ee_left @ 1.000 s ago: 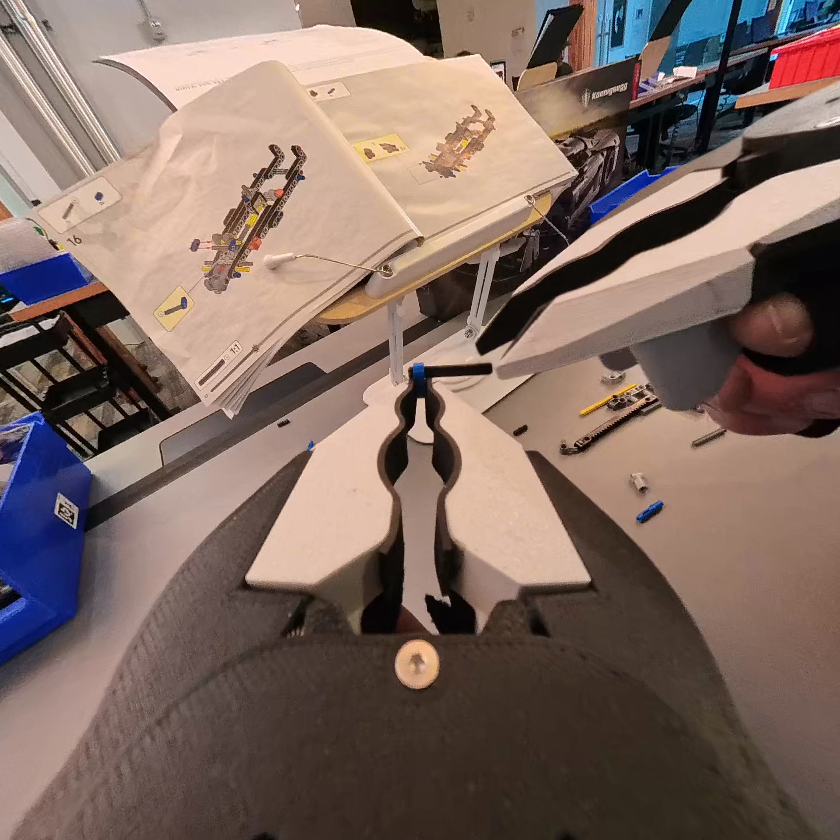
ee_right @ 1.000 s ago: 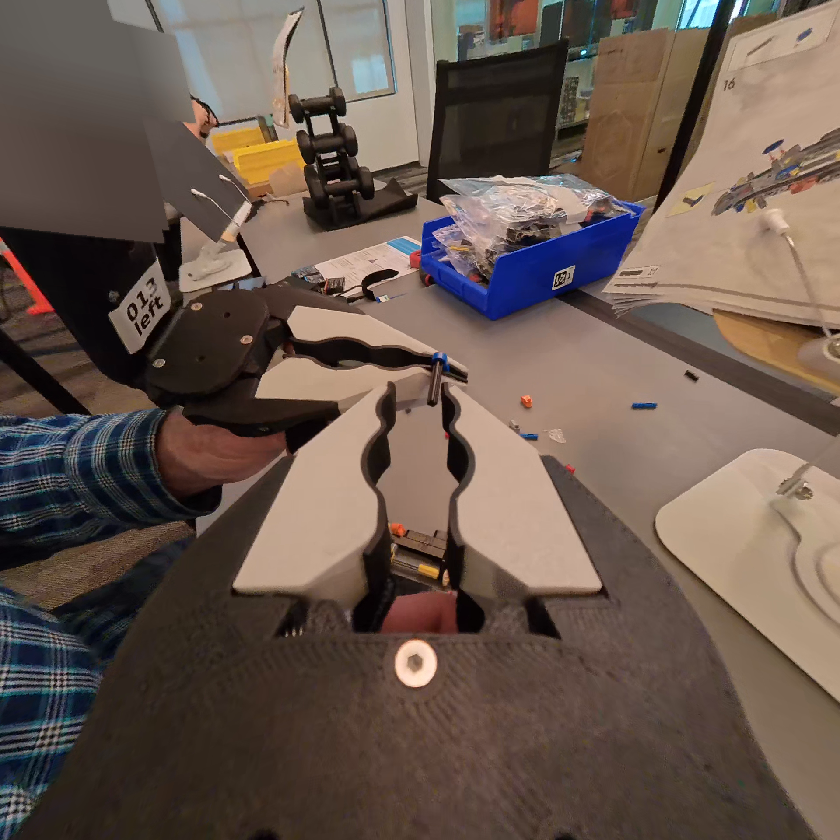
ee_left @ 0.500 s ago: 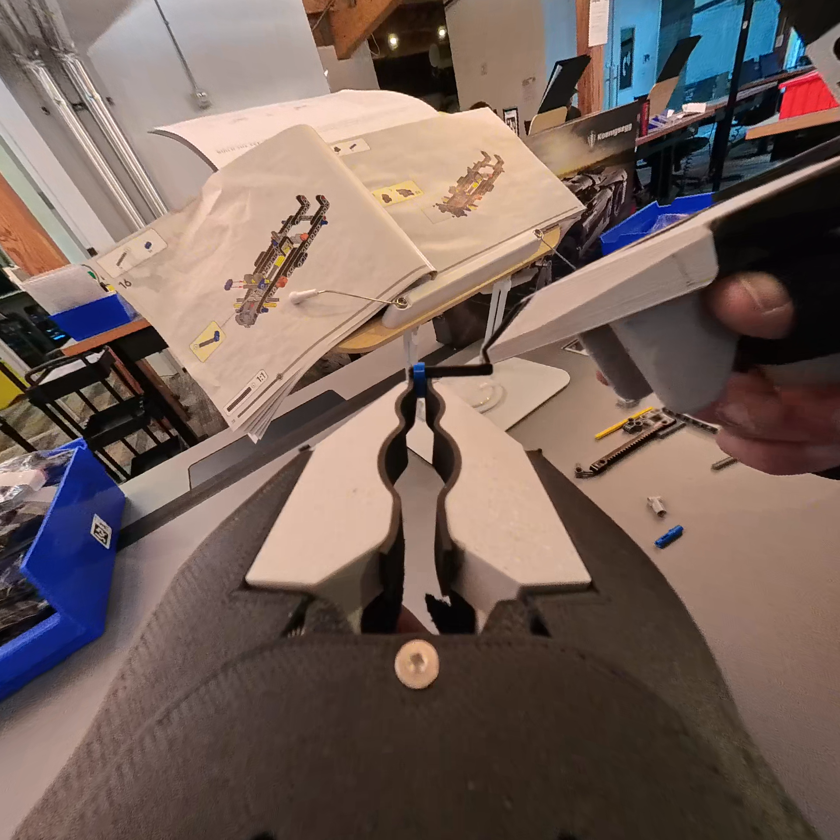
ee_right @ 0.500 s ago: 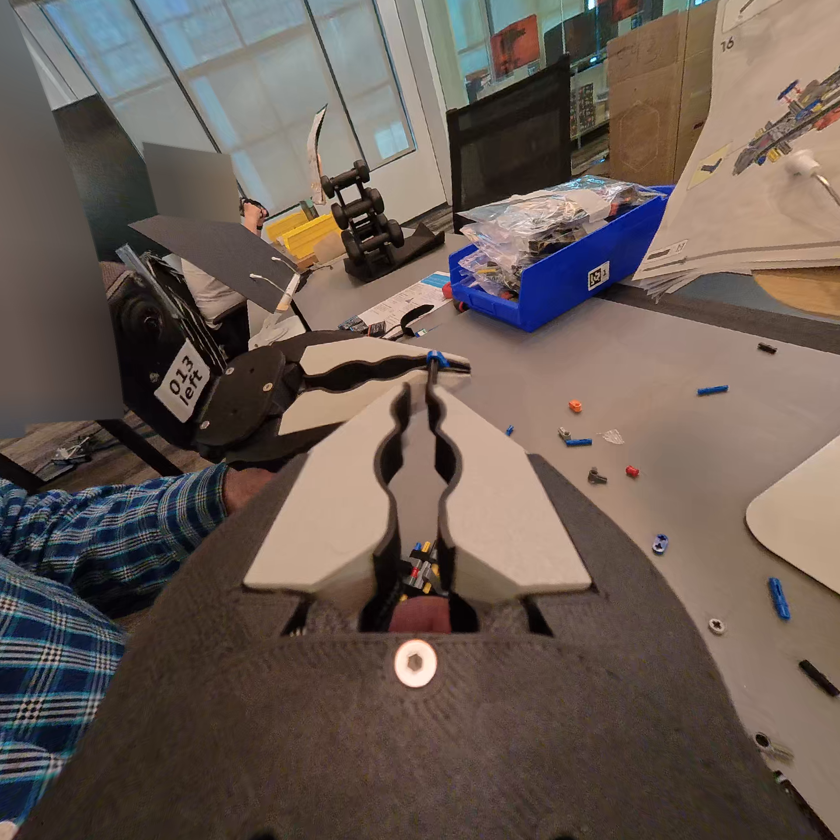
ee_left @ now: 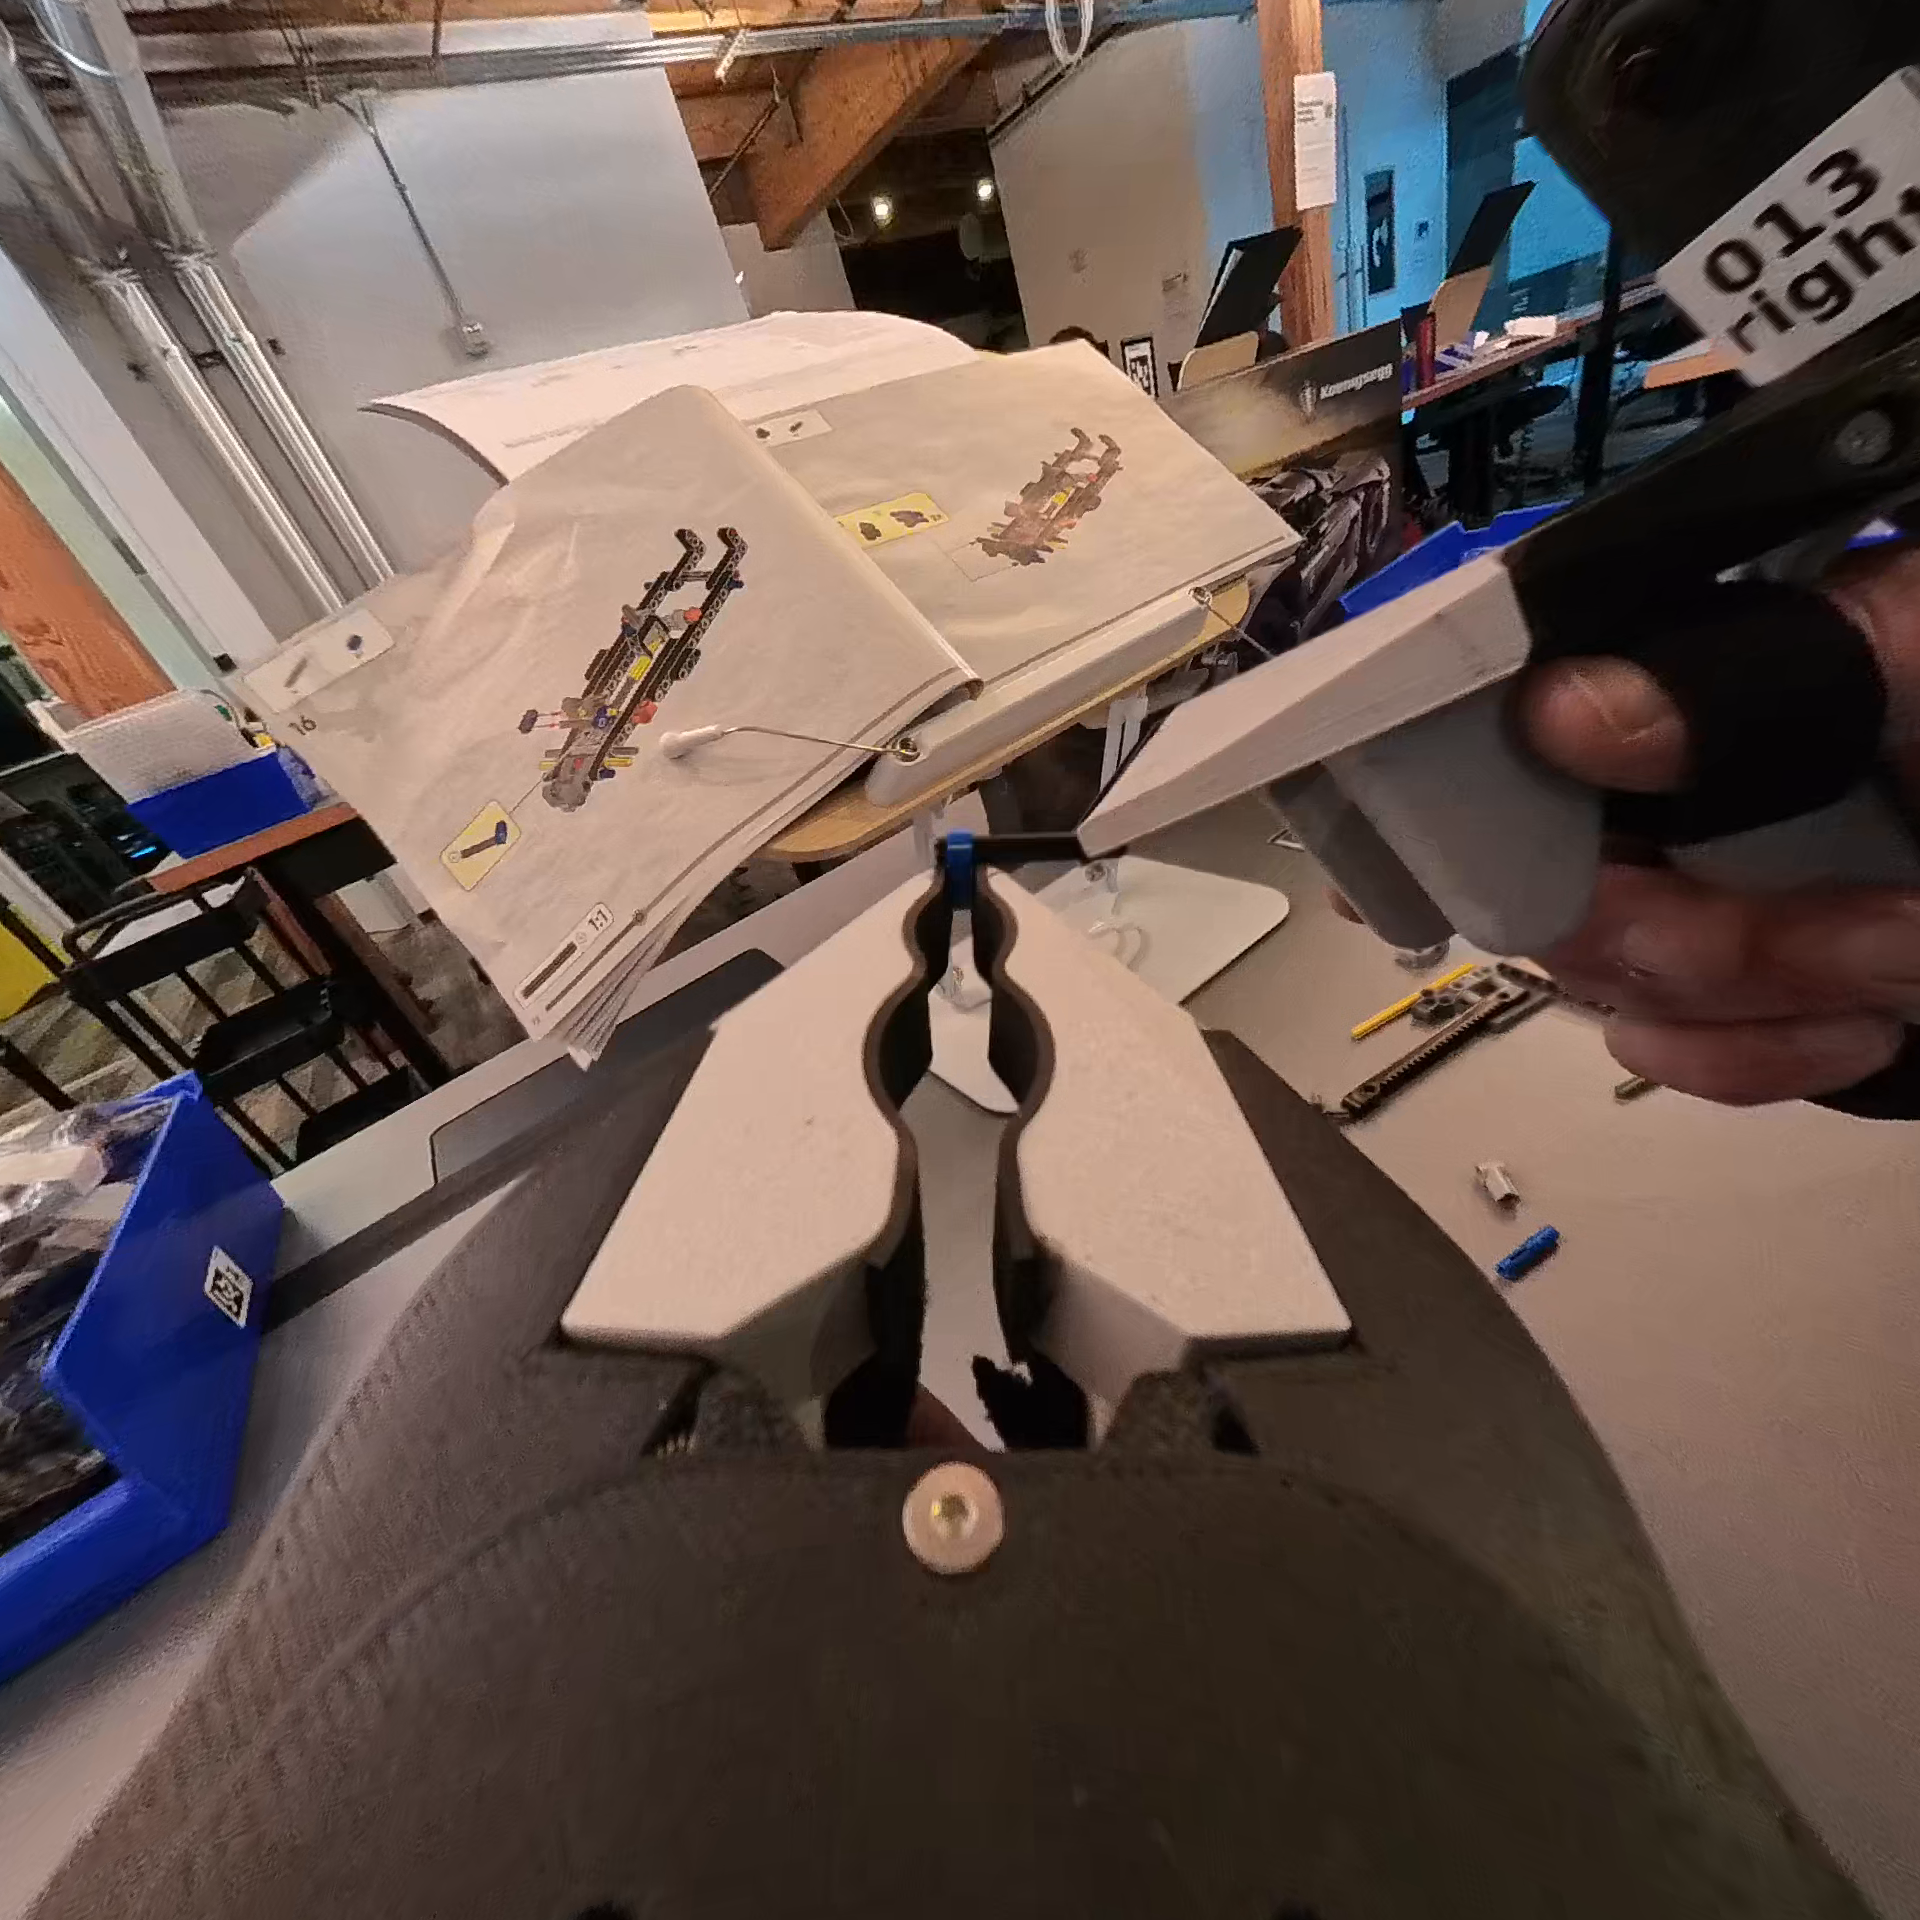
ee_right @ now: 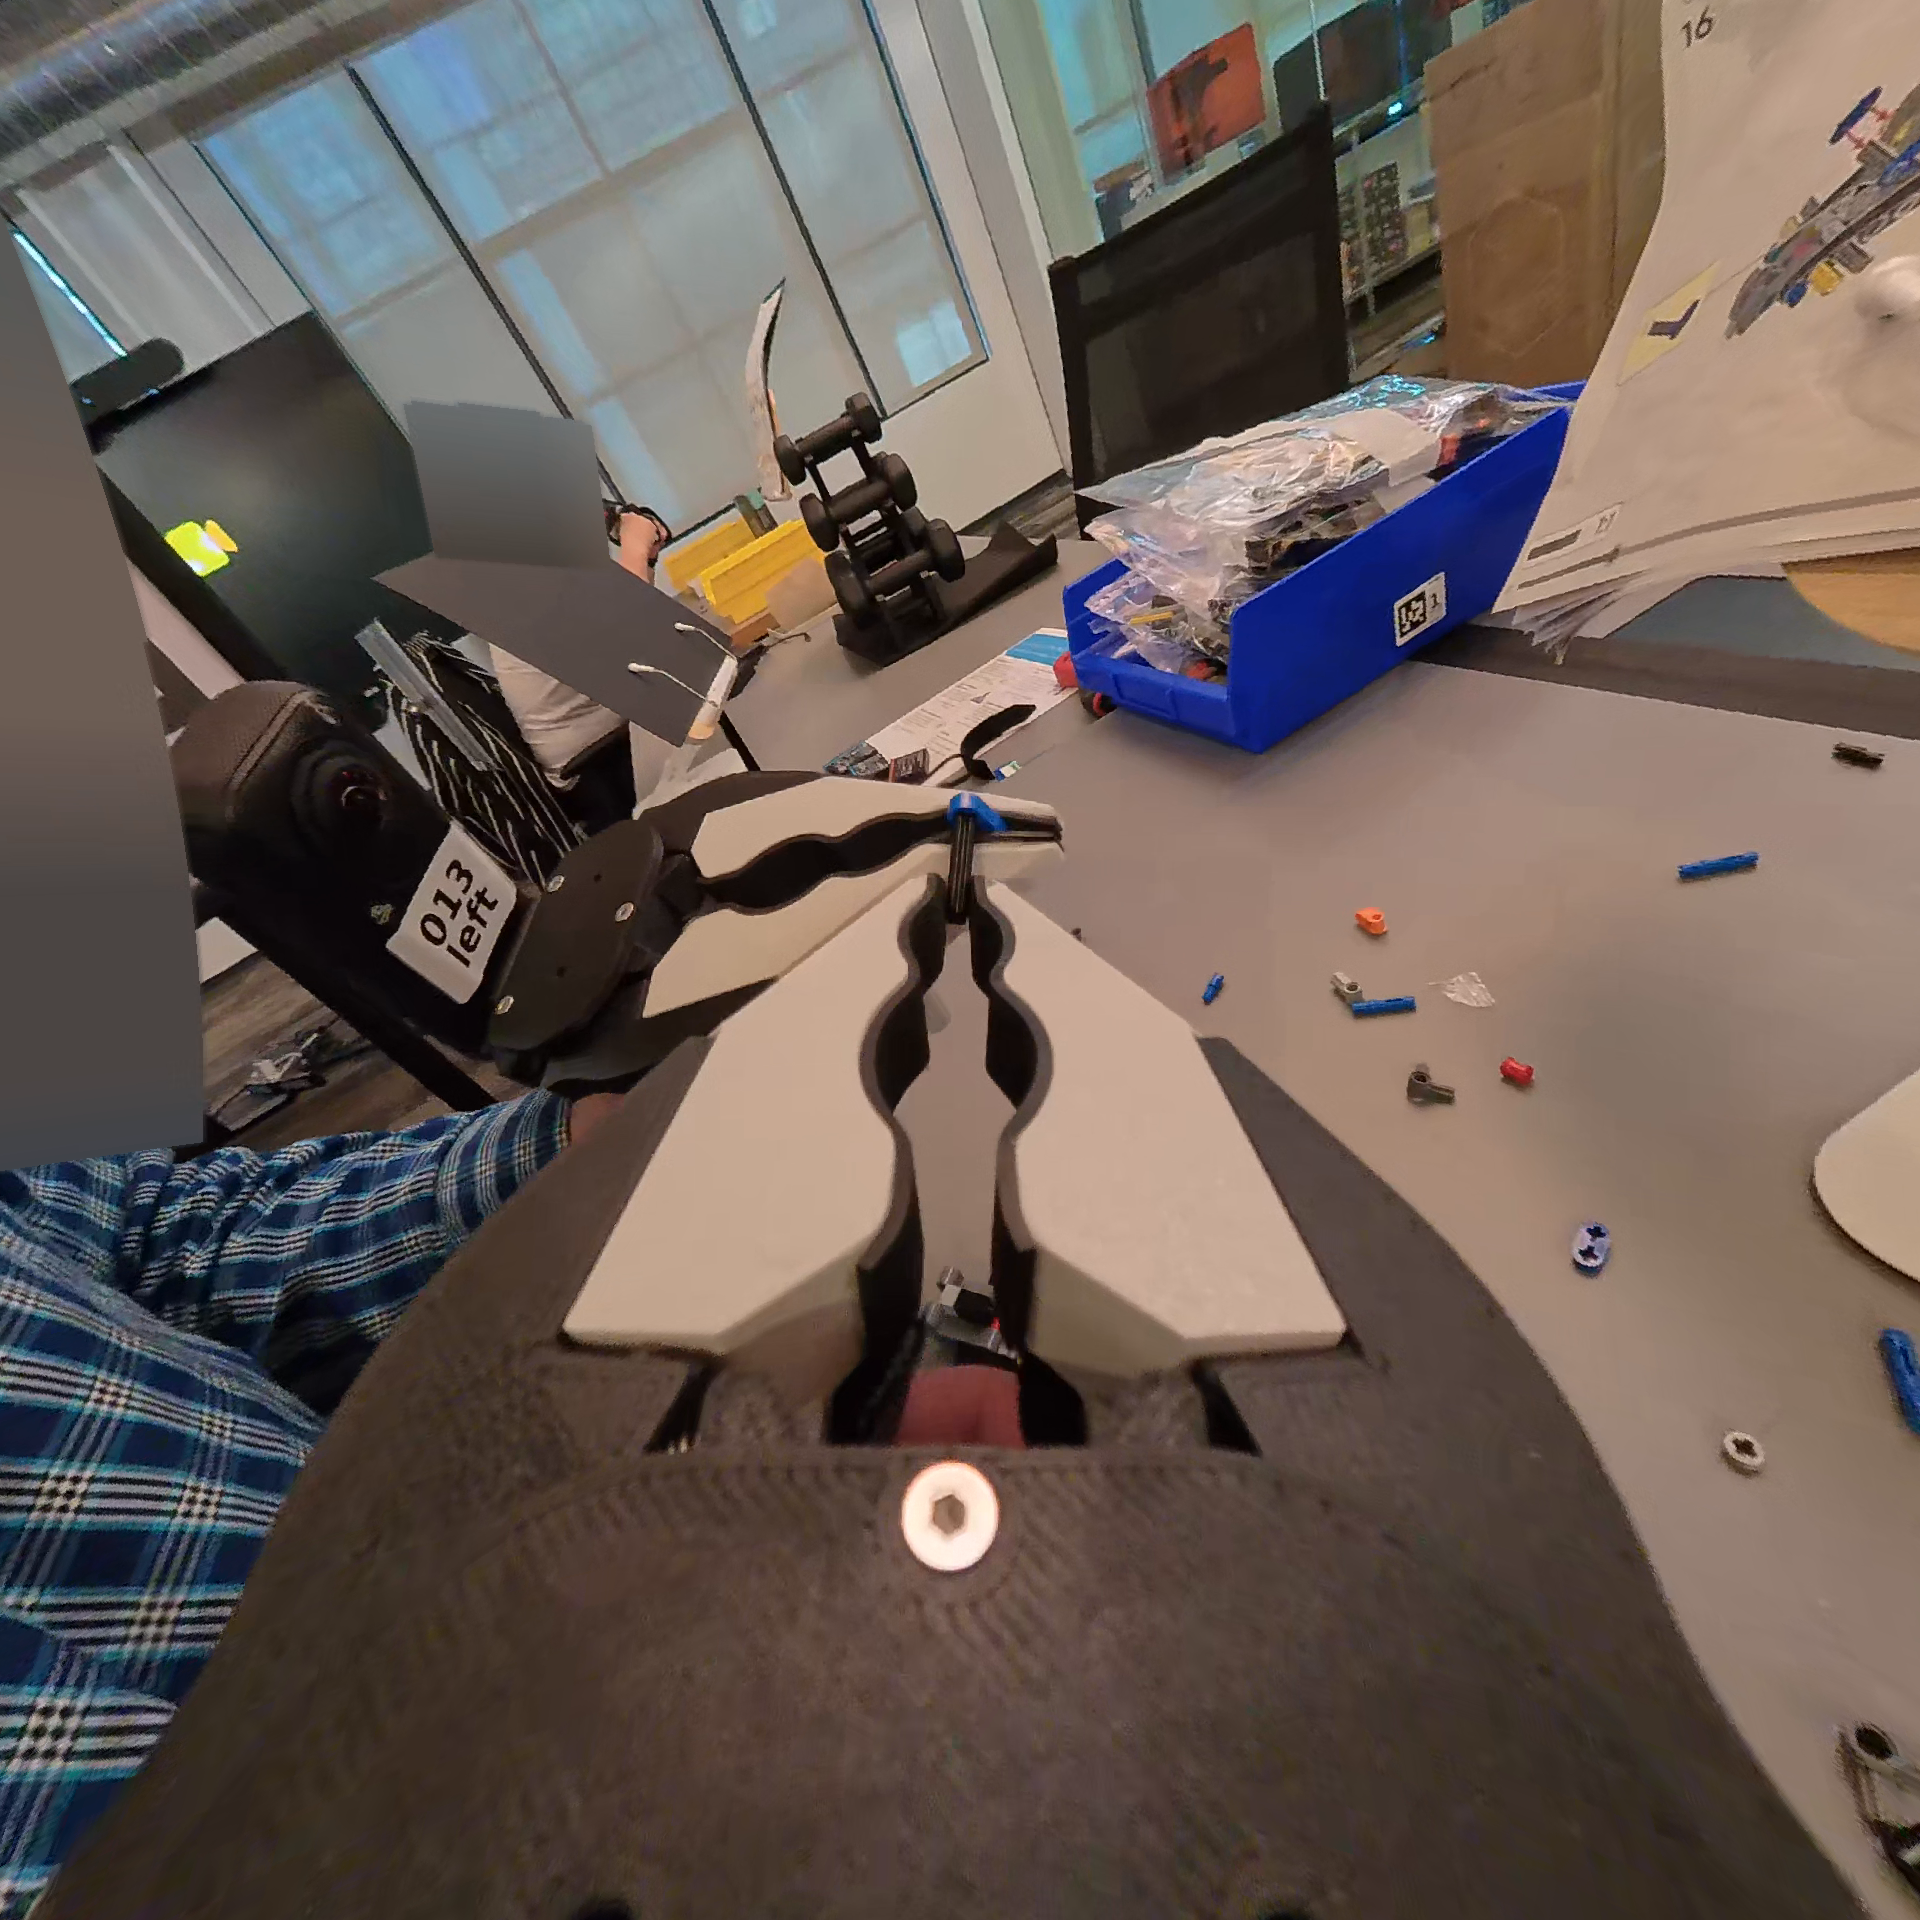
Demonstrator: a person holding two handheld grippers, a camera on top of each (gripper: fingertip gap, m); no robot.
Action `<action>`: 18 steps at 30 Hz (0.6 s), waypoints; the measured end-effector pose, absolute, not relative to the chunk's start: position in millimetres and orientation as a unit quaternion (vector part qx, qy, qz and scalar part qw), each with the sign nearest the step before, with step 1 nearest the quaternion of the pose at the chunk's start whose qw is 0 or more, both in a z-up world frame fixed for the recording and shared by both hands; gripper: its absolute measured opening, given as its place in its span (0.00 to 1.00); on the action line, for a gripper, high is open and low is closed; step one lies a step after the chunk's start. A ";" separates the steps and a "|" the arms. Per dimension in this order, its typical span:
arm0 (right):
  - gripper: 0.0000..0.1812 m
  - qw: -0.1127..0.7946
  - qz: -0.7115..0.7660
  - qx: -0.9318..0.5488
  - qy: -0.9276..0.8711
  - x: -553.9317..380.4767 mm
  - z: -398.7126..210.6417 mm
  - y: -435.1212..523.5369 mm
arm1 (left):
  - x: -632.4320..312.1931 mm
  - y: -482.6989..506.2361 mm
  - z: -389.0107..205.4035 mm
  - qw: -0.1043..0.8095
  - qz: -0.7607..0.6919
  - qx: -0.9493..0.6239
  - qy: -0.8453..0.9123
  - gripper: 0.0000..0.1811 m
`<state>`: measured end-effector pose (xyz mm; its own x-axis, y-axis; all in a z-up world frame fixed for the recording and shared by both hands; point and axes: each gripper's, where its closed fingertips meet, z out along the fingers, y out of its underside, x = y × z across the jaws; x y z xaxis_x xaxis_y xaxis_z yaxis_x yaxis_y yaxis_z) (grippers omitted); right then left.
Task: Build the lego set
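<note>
L hand-held gripper (ee_left: 958,883) clamps blue piece (ee_left: 957,854) | R hand-held gripper (ee_right: 961,902) clamps black axle (ee_right: 960,857)

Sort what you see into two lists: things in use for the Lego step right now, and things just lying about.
In use:
- left gripper, shut on the blue connector
- right gripper, shut on the black axle
- open instruction booklet

Lying about:
- blue bin of bagged parts
- loose blue pin
- orange piece
- dumbbell rack
- black toothed strip
</note>
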<state>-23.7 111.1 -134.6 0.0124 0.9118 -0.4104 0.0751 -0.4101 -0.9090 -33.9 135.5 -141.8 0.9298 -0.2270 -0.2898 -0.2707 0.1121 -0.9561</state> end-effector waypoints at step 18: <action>0.01 0.405 0.556 -0.603 -0.405 -3.5 -130.3 121.0 | -73.8 111.1 -158.1 0.656 -0.024 -0.714 0.243 0.14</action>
